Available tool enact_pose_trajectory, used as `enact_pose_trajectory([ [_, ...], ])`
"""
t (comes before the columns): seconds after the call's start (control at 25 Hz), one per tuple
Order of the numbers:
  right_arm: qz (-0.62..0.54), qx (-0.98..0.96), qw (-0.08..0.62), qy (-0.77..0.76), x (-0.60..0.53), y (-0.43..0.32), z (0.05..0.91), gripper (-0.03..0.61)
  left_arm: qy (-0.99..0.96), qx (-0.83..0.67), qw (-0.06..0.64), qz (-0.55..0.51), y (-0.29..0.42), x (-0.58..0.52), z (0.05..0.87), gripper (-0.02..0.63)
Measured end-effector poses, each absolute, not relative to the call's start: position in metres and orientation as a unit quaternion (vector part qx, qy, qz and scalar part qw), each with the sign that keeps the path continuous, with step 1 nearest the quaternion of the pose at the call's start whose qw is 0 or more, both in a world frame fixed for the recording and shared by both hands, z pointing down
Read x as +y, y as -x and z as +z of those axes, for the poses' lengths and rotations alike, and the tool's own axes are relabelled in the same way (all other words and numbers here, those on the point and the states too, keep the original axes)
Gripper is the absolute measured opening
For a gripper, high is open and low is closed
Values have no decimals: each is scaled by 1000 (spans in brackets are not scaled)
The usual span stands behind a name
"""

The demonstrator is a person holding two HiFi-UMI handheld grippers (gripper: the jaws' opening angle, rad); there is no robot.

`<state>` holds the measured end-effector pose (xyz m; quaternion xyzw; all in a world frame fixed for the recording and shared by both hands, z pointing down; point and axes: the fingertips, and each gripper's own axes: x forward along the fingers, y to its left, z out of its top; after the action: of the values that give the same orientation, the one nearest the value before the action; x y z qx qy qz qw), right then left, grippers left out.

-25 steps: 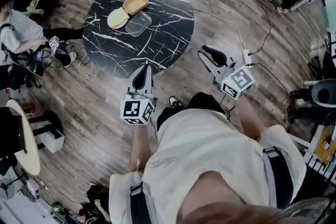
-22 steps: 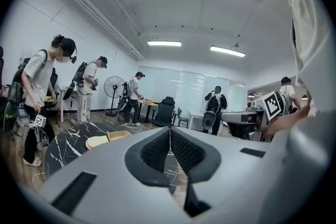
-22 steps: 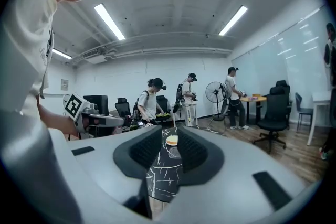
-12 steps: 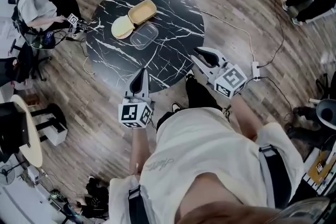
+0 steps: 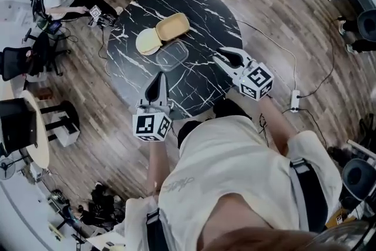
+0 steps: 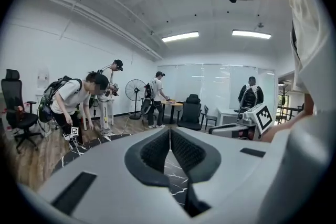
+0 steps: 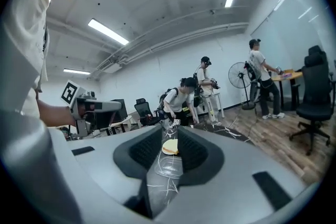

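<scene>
While we're at the marble table, our left gripper is pinched closed on nothing. Our right gripper is a bit parted, empty, facing the clear container.

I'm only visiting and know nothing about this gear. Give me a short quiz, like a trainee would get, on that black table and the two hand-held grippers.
1. True or false: the tan tray stands on the black table.
2. Of the left hand-held gripper and the right hand-held gripper, whose jaws stand apart? A. left B. right
3. Which thing on the table lies nearest the two grippers?

Key
1. True.
2. B.
3. The clear container.
</scene>
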<state>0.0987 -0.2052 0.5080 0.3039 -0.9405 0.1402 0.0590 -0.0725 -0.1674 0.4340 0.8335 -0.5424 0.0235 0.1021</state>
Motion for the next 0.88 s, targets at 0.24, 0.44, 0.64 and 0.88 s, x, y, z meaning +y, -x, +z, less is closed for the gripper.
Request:
enact_pose_trajectory([
  [0.24,165,-943,108,-270,-251,-69,551,94,-815,-566,123,30,81,-187,454,25],
  [0.44,240,-924,161,-252,-266,-40,608,94,-800,-581,151,27,96,-190,472,25],
  [0.64,271,-902,214,-259,-283,-10,659,91,-794,-584,169,28,118,-198,490,25],
  [0.88,301,-871,279,-269,-301,13,725,83,-787,-588,181,29,142,-204,501,25],
])
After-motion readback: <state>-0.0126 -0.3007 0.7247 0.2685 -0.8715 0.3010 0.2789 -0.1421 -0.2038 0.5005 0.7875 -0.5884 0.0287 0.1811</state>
